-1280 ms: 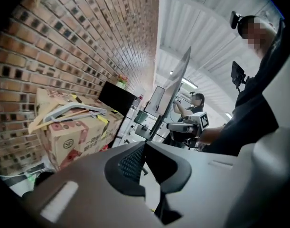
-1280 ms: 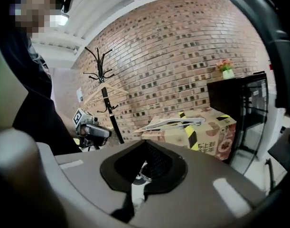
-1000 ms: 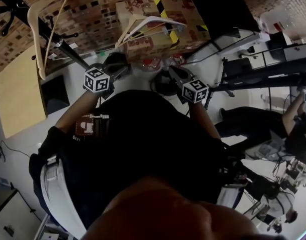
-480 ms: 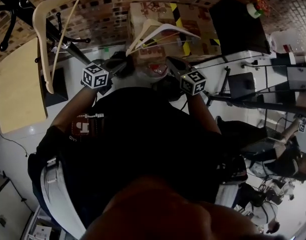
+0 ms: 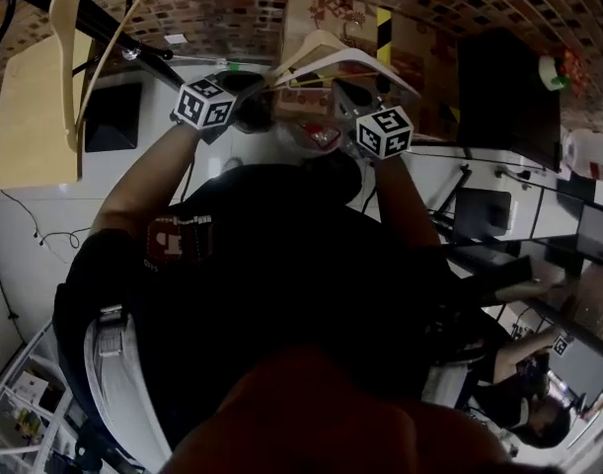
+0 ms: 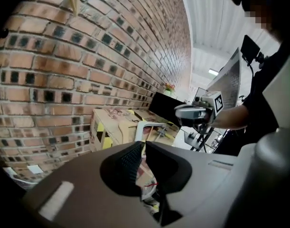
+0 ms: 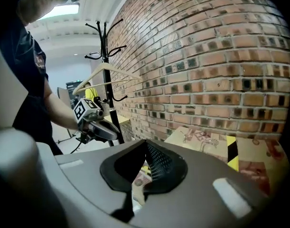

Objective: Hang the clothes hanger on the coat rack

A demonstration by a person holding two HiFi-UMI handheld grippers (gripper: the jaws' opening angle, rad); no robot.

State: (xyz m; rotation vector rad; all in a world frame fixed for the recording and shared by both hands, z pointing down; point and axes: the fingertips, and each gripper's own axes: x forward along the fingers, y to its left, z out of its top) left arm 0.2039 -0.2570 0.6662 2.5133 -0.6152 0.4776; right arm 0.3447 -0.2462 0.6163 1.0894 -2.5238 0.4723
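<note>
A pale wooden hanger [image 5: 326, 49] lies on top of the cardboard boxes [image 5: 419, 42] against the brick wall; its end [image 6: 144, 126] shows just beyond the left jaws. My left gripper [image 5: 250, 107] is shut and empty by the hanger's left end, and the left gripper view [image 6: 144, 148] shows its jaws together. My right gripper [image 5: 345, 97] is under the hanger's right half, also shut with nothing between its pads [image 7: 145, 148]. The black coat rack [image 7: 105, 56] stands to the left with another hanger [image 7: 104, 74] hung on it, and that hanger is at the far left of the head view [image 5: 69, 57].
A brick wall [image 6: 88, 56] runs behind the boxes. A light wooden tabletop [image 5: 39, 117] and a dark screen [image 5: 113, 117] are on the left near the rack. A black monitor [image 5: 508, 97] and desks [image 5: 538, 215] fill the right side.
The person has turned, so the boxes and the hanger on them have slid rightward in the head view. Both shut grippers have moved up close to the hanger, and the coat rack has shifted toward the top left.
</note>
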